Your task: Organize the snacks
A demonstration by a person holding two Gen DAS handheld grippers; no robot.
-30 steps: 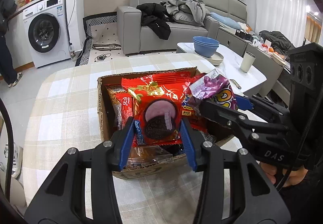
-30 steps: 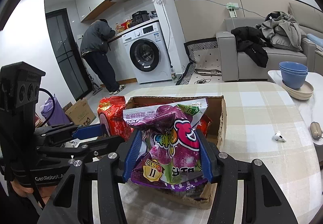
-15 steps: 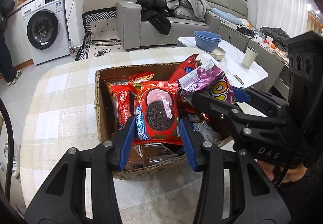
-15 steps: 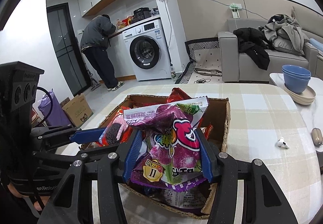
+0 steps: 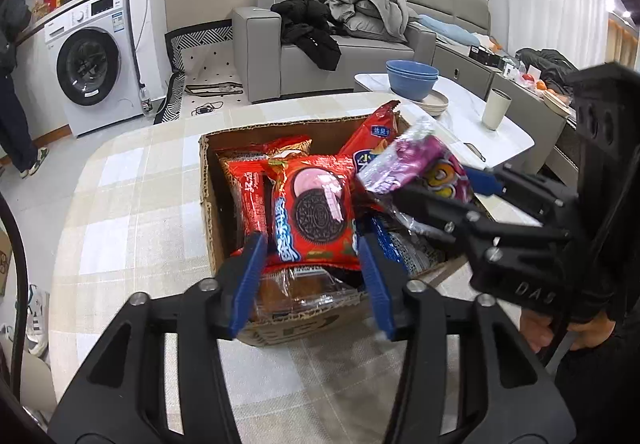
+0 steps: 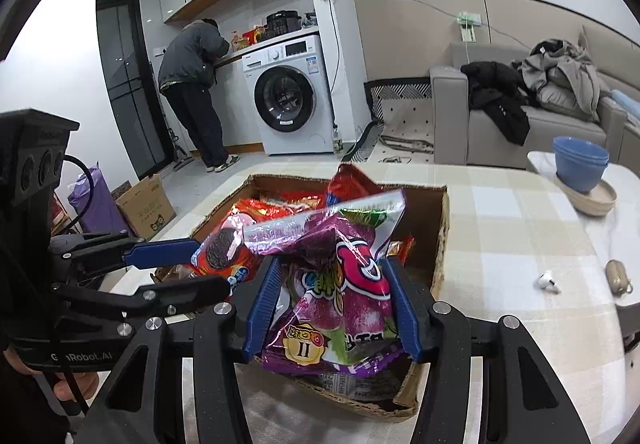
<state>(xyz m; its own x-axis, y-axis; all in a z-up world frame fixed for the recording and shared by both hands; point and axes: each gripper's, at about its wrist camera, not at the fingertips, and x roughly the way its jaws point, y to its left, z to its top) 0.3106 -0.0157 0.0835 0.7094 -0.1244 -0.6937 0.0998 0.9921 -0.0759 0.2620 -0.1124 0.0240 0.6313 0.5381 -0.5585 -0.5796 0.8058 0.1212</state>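
- the left gripper (image 5: 312, 264), hand-held, hangs over the near edge of a cardboard box (image 5: 206, 180), its blue jaws opening around a red cookie packet (image 5: 314, 214); the pads look just clear of the wrapper's sides, though motion blur on the right pad makes contact hard to judge.
- the right gripper (image 6: 332, 304) is clamped narrow on a purple snack bag (image 6: 340, 284), holding it upright above the box's right side, crinkled top edge uppermost.
- the box sits on a table with a checked cloth (image 5: 132, 212), toward its far edge, packed with red packets (image 5: 248, 188), a blue-and-red bag (image 5: 376, 136) leaning in the far right corner and a clear-wrapped pastry (image 5: 296, 290) against the near wall.
- the cookie packet stands tilted on the other snacks in the middle of the box.
- on the cloth's right edge lie a white earbud (image 6: 548, 282) and a small beige case (image 6: 618, 276), near each other.
- a person (image 6: 192, 84) bends over a counter beside a washing machine (image 6: 290, 96) in the background.
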